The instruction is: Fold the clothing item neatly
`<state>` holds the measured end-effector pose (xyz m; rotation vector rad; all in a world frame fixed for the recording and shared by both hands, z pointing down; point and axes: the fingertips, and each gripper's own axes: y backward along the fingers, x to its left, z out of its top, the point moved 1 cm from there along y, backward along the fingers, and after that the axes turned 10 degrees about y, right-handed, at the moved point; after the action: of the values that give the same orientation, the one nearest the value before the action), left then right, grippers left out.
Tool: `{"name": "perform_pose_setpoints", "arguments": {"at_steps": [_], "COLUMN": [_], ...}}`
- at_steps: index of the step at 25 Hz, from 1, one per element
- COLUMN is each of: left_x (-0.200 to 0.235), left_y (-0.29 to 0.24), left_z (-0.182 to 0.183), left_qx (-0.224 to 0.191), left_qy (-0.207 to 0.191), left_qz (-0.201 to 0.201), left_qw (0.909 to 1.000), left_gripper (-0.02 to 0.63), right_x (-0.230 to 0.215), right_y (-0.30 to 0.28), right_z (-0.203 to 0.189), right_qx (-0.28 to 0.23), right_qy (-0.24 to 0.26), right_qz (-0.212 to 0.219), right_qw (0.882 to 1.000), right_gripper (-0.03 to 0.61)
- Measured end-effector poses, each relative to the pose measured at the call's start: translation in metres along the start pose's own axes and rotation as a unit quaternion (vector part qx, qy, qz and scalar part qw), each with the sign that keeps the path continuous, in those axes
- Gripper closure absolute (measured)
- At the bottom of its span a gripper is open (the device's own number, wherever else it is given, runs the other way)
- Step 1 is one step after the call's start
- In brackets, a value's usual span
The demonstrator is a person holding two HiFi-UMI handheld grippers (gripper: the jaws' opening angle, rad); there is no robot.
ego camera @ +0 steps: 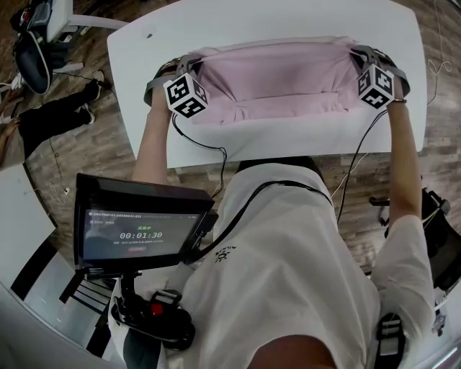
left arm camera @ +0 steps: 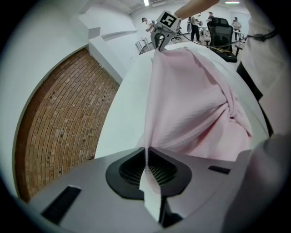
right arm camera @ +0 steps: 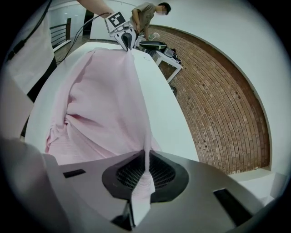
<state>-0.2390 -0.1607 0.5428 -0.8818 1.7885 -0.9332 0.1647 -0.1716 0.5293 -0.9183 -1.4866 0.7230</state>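
A pink garment [ego camera: 274, 72] hangs stretched between both grippers over the white table [ego camera: 288, 21], its lower fold resting on the tabletop. At the left corner my left gripper [ego camera: 193, 65] is shut on the fabric edge; in the left gripper view its jaws [left arm camera: 146, 157] pinch a thin ridge of pink cloth [left arm camera: 191, 100]. My right gripper [ego camera: 359, 54] is shut on the opposite corner, and the right gripper view shows the cloth [right arm camera: 104, 104] clamped in its jaws [right arm camera: 146, 164]. Each gripper view shows the other gripper at the garment's far end: the right gripper [left arm camera: 160, 40] and the left gripper [right arm camera: 128, 40].
The table [left arm camera: 122, 113] ends in rounded corners over a brick-pattern floor [right arm camera: 223, 104]. A screen with a timer [ego camera: 137, 230] hangs at my chest. An office chair [ego camera: 32, 50] stands at the far left. A person [right arm camera: 148, 13] stands by a desk in the background.
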Motion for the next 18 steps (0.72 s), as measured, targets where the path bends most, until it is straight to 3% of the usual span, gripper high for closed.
{"name": "perform_pose_setpoints", "arguments": {"at_steps": [10,18], "left_x": [-0.012,-0.011], "left_y": [-0.019,-0.021], "left_z": [-0.003,-0.005], "left_qx": [-0.007,-0.02], "left_qy": [0.043,0.067], "left_qz": [0.021,0.028], "left_qw": [0.9988,0.9972], "left_gripper": [0.594,0.595], "right_x": [0.013,0.01], "right_y": [-0.02,-0.023], "right_z": [-0.009,-0.007], "right_qx": [0.029,0.008], "right_qy": [-0.023,-0.066], "right_qz": [-0.013,-0.029], "right_qw": [0.999,0.997], "right_gripper": [0.548,0.554]}}
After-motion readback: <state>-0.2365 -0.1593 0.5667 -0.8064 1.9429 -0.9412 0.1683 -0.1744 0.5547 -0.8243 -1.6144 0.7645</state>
